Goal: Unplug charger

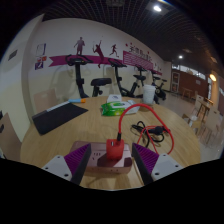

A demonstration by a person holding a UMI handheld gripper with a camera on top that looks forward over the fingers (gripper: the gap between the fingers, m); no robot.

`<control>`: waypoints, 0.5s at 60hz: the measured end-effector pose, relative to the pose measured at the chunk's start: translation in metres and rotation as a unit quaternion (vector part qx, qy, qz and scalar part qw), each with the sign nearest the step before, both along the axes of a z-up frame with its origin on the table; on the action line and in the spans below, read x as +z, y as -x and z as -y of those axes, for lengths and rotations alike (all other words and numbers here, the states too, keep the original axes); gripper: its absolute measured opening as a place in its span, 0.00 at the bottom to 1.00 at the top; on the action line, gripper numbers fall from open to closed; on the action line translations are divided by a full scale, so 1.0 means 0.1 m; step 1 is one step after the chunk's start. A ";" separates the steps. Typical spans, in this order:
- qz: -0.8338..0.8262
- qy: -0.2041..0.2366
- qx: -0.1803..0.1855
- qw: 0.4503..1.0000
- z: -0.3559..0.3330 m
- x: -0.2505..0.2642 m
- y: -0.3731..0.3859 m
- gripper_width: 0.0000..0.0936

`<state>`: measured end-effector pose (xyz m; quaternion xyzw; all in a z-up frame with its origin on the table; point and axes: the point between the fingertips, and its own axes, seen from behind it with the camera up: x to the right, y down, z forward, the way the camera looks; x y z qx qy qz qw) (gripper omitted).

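A red charger (111, 151) is plugged upright into a white socket block (108, 170) lying on the wooden table (60, 145). Its red cable (150, 118) rises from the top and loops away to the right over the table. My gripper (112, 153) is open, with its purple pads (82, 160) on either side of the block. The charger stands between the fingers with a gap on each side. The white block nearly fills the space between the pads; I cannot tell whether it touches them.
A flat black mat (58, 116) lies on the table beyond the fingers to the left. A green object (110, 108) and a white cup (148, 93) sit farther back. A dark tangle of cable (153, 130) lies to the right. Exercise bikes (100, 80) stand behind the table.
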<state>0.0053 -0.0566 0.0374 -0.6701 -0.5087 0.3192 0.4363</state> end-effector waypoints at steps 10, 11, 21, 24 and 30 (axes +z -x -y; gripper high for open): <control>0.001 0.011 0.006 1.000 0.01 -0.07 0.24 0.92; 0.001 0.012 0.006 1.000 0.00 -0.07 0.24 0.91; 0.000 0.014 0.006 1.000 -0.01 -0.11 0.31 0.84; 0.011 -0.003 -0.011 1.000 -0.19 -0.13 0.27 0.39; -0.018 0.040 -0.017 0.999 -0.19 0.17 0.27 0.17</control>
